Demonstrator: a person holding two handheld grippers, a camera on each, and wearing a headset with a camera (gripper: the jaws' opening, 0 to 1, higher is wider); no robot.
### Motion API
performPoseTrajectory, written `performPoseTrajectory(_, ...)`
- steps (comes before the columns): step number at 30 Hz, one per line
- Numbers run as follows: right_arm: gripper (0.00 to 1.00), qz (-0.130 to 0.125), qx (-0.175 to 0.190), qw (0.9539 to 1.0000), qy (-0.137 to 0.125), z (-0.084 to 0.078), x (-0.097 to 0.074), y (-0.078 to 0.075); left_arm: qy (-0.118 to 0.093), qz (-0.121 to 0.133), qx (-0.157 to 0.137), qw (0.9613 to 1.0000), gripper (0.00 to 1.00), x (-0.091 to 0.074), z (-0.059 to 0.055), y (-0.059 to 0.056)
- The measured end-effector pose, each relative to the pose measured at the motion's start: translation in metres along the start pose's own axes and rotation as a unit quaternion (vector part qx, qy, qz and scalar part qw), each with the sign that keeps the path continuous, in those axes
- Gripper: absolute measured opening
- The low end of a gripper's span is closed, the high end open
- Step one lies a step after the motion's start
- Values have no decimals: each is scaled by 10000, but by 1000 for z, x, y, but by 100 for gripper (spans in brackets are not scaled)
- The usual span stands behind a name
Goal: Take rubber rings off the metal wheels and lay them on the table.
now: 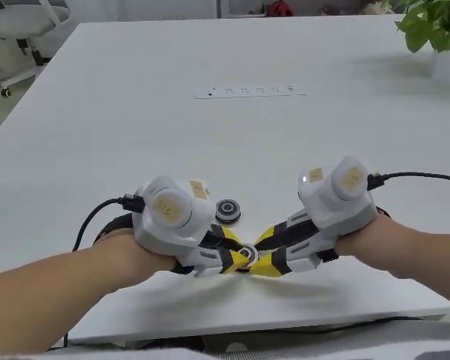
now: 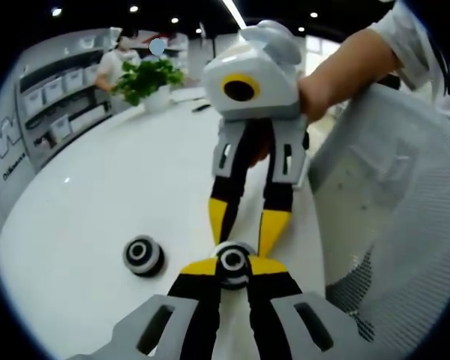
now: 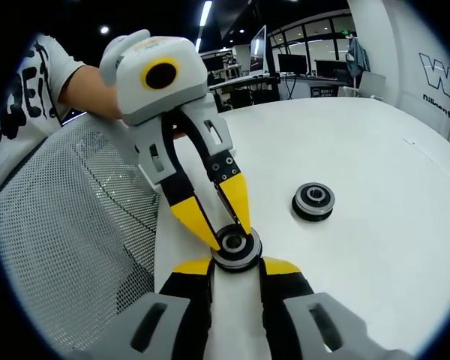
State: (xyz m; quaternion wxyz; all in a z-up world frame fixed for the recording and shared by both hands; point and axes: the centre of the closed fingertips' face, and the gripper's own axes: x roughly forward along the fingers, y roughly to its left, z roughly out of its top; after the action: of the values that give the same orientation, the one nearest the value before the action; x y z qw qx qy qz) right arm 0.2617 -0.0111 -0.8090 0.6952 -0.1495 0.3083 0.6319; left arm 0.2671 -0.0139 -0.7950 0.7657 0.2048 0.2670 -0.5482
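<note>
A small metal wheel with a black rubber ring [image 1: 247, 254] is held just above the white table [image 1: 210, 142], near its front edge, between both grippers. My left gripper [image 1: 236, 259] comes in from the left and is shut on the wheel [image 2: 232, 263]. My right gripper [image 1: 259, 259] meets it from the right and is also shut on the wheel [image 3: 236, 248]. The right gripper [image 2: 245, 226] pinches the wheel's far side in the left gripper view. The left gripper [image 3: 223, 219] does the same in the right gripper view. A second ringed wheel [image 1: 227, 211] lies flat just behind them.
A white power strip [image 1: 249, 91] lies mid-table and a potted plant [image 1: 435, 26] stands at the far right corner. An office chair [image 1: 22, 22] is beyond the far left corner. A mesh chair back [image 2: 390, 225] sits behind the table's front edge.
</note>
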Motion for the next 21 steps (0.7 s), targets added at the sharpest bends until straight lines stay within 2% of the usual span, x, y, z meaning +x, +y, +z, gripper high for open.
performPoseTrajectory(6, 18, 18, -22, 10000, 15, -1, -2, 0, -3, 6, -4, 10000, 13, 0, 0, 0)
performPoseTrajectory(12, 6, 40, 139, 9999, 94, -6, -5, -1, -14, 15, -25, 10000, 13, -1, -1, 1)
performPoseTrajectory(21, 4, 21, 180, 9998, 85, -5, -5, -3, -20, 21, -11, 10000, 13, -1, -1, 1)
